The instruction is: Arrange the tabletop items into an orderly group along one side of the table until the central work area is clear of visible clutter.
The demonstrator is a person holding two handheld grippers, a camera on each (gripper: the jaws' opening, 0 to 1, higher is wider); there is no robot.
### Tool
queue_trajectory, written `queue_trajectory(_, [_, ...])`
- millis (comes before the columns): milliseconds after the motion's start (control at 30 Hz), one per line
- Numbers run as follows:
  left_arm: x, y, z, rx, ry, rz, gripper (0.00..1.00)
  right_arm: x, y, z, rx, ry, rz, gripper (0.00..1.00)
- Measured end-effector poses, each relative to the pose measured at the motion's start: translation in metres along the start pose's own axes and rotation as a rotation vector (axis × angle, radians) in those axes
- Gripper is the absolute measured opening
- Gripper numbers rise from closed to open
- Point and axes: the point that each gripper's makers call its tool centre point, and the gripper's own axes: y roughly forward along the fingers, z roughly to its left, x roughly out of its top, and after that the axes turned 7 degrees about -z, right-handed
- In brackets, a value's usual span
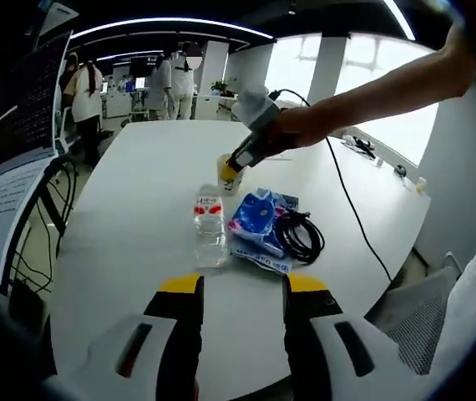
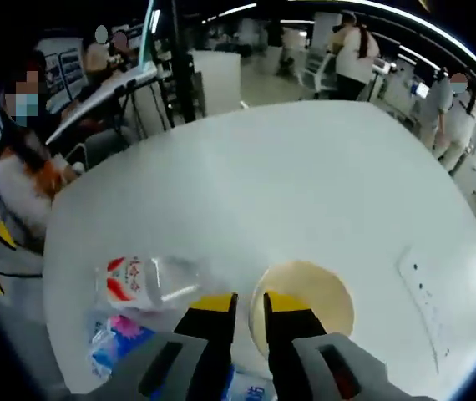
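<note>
Right between its yellow-tipped fingers, the right gripper (image 2: 250, 311) pinches the rim of the pale round paper cup (image 2: 305, 307), which could tip onto the clear plastic bottle (image 2: 150, 282) beside it on the white bench (image 2: 305, 184).

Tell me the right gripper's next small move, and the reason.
Probably lift the paper cup slightly and carry it toward the bottle. The right gripper appears to have its jaws pinched on the cup's rim, and the cup stands apart from the bottle, tissue pack and cable.
</note>
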Motion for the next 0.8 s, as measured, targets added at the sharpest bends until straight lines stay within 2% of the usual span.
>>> queue_trajectory(133, [-0.001,0.000,-0.002,-0.006,0.005,0.006,0.36,-0.002,-0.004,-0.003,-0.002,-0.005,-0.004,0.16])
queue_trajectory(300, [0.001,0.001,-0.004,-0.010,0.005,0.001,0.36,0.001,-0.014,-0.004,-0.006,0.002,-0.041,0.19])
queue_trajectory(500, [0.003,0.004,-0.011,-0.029,0.018,-0.002,0.36,0.004,-0.021,0.002,0.015,-0.041,-0.068,0.25])
queue_trajectory(800, [0.008,0.004,-0.020,-0.051,0.043,-0.006,0.36,0.007,-0.046,0.007,-0.007,-0.017,-0.133,0.26])
